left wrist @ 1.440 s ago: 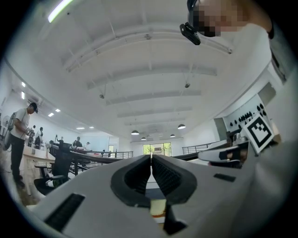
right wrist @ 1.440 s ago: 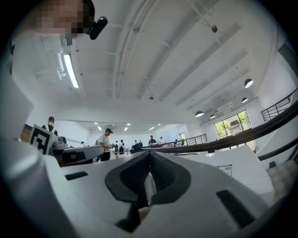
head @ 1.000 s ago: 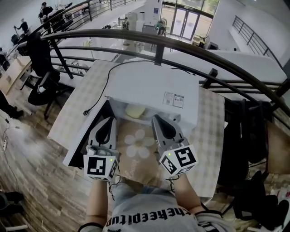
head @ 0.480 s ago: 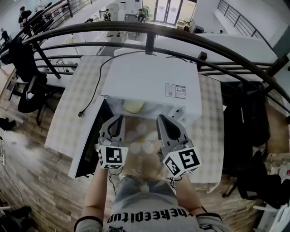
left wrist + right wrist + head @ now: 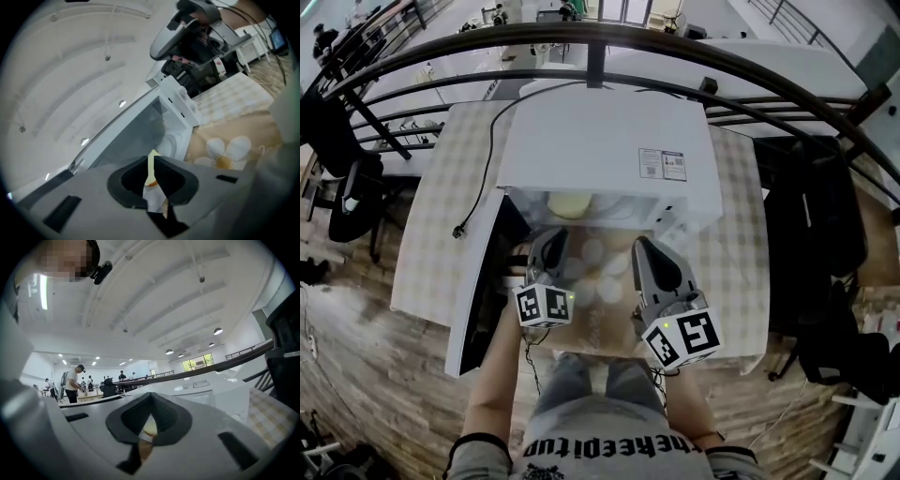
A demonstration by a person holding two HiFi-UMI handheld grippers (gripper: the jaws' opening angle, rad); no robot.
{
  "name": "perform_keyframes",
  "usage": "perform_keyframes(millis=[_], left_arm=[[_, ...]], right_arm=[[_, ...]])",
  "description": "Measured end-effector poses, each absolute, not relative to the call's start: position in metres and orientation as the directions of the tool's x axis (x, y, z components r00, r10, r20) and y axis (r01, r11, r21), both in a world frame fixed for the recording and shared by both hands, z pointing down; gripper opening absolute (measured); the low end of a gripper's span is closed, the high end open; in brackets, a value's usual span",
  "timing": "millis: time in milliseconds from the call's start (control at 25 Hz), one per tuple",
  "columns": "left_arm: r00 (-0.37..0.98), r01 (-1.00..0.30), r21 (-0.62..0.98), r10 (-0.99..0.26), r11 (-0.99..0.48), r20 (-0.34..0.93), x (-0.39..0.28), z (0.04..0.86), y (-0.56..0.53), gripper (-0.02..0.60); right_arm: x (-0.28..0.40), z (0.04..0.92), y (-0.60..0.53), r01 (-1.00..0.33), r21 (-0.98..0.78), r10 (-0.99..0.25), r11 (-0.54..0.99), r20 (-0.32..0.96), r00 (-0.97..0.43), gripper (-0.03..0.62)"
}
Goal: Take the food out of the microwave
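Head view looked steeply down on a white box-shaped microwave oven (image 5: pixel 605 141) standing on a table under a pale checked cloth (image 5: pixel 431 234). The oven's door (image 5: pixel 478 281) hung open toward the lower left of the frame. A thin black power cord (image 5: pixel 490 150) trailed over the cloth at the upper left. Inside the open cavity, left of centre, sat the pale yellow rounded food (image 5: pixel 565 204), partly hidden under the oven's top edge. Below the opening lay a beige mat printed with white daisies (image 5: pixel 598 281).

The grey left gripper (image 5: pixel 551 238) and the grey right gripper (image 5: pixel 642 246) hung side by side over that mat at mid-frame. Their tips were just short of the cavity mouth. The food lay above and between the tips, clear of both.

In the left gripper view the tongs were pressed together with only a thin slit between them, and nothing was clamped. That view was tilted, with the open oven and the daisy mat behind the tips. In the right gripper view the tongs also met tip to tip and held nothing. The oven's white top rose beyond them, under a dark curved railing (image 5: pixel 225 361).
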State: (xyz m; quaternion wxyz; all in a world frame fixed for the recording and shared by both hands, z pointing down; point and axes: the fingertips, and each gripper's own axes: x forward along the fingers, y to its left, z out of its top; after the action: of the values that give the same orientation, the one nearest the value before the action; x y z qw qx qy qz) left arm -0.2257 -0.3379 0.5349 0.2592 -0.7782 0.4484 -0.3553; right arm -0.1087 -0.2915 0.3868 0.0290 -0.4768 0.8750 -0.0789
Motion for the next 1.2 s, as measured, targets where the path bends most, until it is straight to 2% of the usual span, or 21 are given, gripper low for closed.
perform_keyframes(millis=[160,200,240,280,680,1200], left_arm=[[0.338,-0.428,-0.753,-0.861,-0.5,0.379,-0.222,0.556,-0.347,0.017],[0.335,-0.417,-0.754,-0.857,-0.508,0.392,-0.221,0.561,-0.349,0.036],[0.332,-0.408,-0.752,-0.852,-0.517,0.406,-0.221,0.567,-0.353,0.108],[0.327,-0.4,-0.751,-0.847,-0.525,0.418,-0.22,0.572,-0.356,0.132],[0.241,-0.237,-0.823,-0.852,-0.516,0.465,-0.215,0.605,-0.383,0.13],[0.159,-0.167,-0.843,-0.858,-0.511,0.489,-0.216,0.625,-0.398,0.132]], right_arm=[[-0.1,0.394,-0.284,-0.85,-0.174,-0.859,0.497,0.037,-0.51,0.005],[-0.098,0.396,-0.282,-0.855,-0.176,-0.864,0.487,0.042,-0.501,0.005],[-0.095,0.398,-0.281,-0.86,-0.178,-0.869,0.478,0.046,-0.492,0.005],[-0.092,0.4,-0.279,-0.866,-0.179,-0.874,0.468,0.051,-0.483,0.005],[-0.065,0.412,-0.267,-0.897,-0.17,-0.901,0.407,0.084,-0.425,0.005],[-0.052,0.417,-0.264,-0.906,-0.164,-0.906,0.391,0.102,-0.41,0.005]])
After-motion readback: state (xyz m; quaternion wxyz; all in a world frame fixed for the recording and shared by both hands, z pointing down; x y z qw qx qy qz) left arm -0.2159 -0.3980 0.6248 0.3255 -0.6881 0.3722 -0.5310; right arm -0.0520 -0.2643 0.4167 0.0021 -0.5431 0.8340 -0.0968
